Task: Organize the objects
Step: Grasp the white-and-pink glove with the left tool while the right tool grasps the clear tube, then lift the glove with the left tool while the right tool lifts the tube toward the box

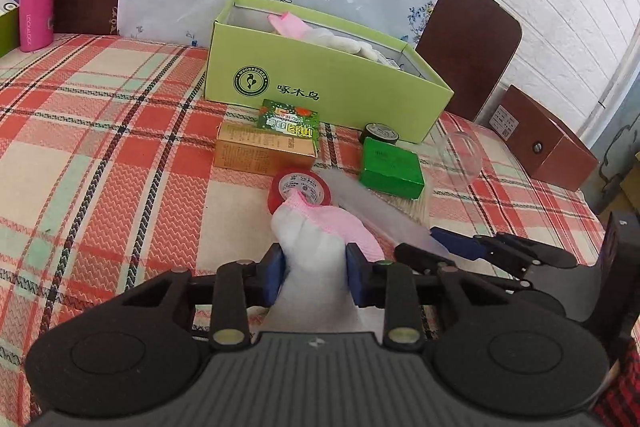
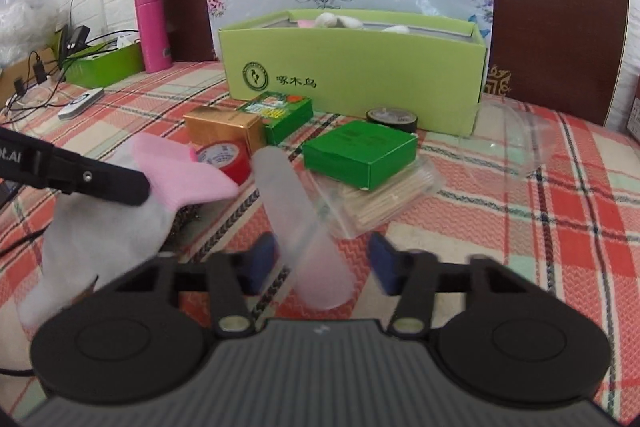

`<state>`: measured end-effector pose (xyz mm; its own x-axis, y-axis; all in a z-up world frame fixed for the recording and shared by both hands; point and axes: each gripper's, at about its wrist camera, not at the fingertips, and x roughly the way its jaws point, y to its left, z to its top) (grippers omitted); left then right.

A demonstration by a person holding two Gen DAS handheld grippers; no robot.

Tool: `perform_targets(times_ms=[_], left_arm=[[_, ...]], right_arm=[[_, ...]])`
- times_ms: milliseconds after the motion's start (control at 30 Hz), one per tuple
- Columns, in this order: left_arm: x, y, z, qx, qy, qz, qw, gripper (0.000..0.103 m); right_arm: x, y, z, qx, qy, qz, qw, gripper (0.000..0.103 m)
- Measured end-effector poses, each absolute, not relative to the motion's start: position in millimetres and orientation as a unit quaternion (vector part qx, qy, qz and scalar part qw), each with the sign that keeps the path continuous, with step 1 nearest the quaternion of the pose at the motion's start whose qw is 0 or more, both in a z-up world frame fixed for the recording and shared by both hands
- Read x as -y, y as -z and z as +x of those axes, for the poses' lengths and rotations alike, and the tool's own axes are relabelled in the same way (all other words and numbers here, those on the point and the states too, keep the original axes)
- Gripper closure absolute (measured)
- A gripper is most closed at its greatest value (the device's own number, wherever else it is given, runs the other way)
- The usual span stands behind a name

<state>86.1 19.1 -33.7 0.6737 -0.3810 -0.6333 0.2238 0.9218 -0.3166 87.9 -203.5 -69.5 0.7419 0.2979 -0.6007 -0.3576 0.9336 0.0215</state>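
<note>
**Several items still out as glove heads for the box**

Several things remain on the plaid table (image 1: 100, 155) in front of the green box (image 1: 320, 83): a gold carton (image 1: 260, 153), a small green packet (image 1: 289, 121), red tape (image 1: 301, 187), black tape (image 1: 379, 133), a green flat box (image 1: 391, 165) lying on a bag of toothpicks (image 2: 384, 203), and a clear dish (image 1: 460, 155).

My left claw (image 1: 314, 277) is closed on a white glove with a pink cuff (image 1: 320, 219), held just above the table, near the red tape. My right claw (image 2: 320, 259) stands spread wide around a frosted plastic case (image 2: 296, 211), its pads to either side and not yet pinching; the blur keeps me from telling whether either pad touches.

The box already holds white and pink cloth, apparently another glove (image 1: 320, 33). By my reckoning the sorting is early: one or two pieces packed, roughly eight waiting, the glove likely next.
</note>
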Motion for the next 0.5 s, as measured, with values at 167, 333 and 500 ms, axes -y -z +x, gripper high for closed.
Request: perform_targets(times_ms=[167, 333, 500], left_arm=[[-4.0, 27.9, 76.9, -0.36, 0.197, -0.083, 0.908, 0.046], [22.3, 31.9, 69.8, -0.347, 0.231, -0.044, 0.908, 0.037], [34.9, 29.2, 64.9, -0.327, 0.256, -0.023, 0.909, 0.056]], right_arm=[[219.9, 66.1, 69.5, -0.327, -0.128, -0.049, 0.935, 0.07], [240.5, 63.7, 37.1, -0.345, -0.114, -0.018, 0.932, 0.075], [246.7, 59.5, 19.8, -0.353, -0.119, -0.012, 0.928, 0.075]])
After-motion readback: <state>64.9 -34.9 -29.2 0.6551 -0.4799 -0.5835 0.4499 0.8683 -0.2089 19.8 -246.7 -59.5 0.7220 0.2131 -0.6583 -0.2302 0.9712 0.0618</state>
